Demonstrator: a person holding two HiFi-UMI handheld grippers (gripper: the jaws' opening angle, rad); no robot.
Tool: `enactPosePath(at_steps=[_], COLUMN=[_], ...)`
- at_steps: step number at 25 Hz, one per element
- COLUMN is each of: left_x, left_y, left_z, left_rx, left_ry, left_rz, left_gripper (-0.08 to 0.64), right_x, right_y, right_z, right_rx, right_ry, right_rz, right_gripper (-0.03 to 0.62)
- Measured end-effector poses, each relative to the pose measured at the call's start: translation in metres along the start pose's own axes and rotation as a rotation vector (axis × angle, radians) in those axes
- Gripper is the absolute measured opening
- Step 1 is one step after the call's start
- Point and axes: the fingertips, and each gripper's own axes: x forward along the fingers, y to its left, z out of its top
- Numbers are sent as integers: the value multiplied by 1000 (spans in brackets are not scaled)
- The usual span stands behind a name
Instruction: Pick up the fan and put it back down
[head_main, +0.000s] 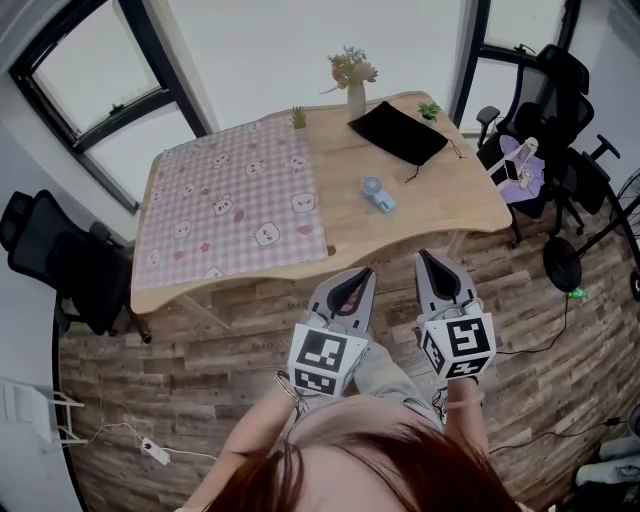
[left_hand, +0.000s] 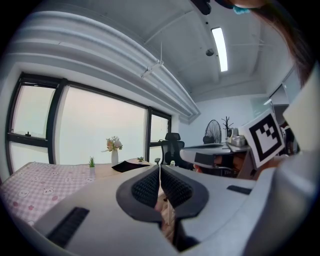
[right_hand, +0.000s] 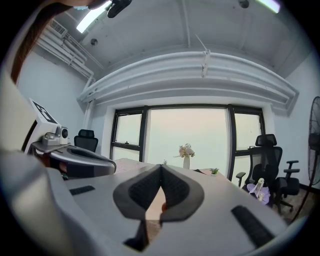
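Observation:
A small light-blue hand fan (head_main: 378, 194) lies flat on the bare wood of the table (head_main: 420, 205), right of the checked cloth. Both grippers hang in front of the table's near edge, over the floor, short of the fan. My left gripper (head_main: 363, 272) is shut with nothing in it, its tips meeting in the left gripper view (left_hand: 159, 167). My right gripper (head_main: 426, 257) is also shut and empty, tips touching in the right gripper view (right_hand: 161, 167). The fan is hidden behind the jaws in both gripper views.
A pink checked cloth (head_main: 232, 200) covers the table's left half. A black pouch (head_main: 398, 132), a vase of flowers (head_main: 355, 82) and two small plants (head_main: 298, 118) stand at the back. Office chairs (head_main: 545, 95) crowd the right side, another chair (head_main: 60, 265) the left. Cables (head_main: 130, 432) run on the floor.

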Motion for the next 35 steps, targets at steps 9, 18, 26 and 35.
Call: enactPosePath(at_steps=[9,18,26,35], left_x=[58,112,148,186], left_y=[35,65,89,110], left_z=[2,7,2,-3], left_rx=[0,1,-16,-33], left_ry=[29,54,84,112], left_rz=[22,37,54,63], left_gripper=[11,11,11,11], right_x=[56,107,150,198], right_y=[-34,-64,-73,-86], right_z=[-8,-16,-44,-76], right_rx=[-13,-17,-73,-80], right_ry=[31,57,132,211], right_rz=[-3,33,116,195], right_gripper=[-3,-3,-2,48])
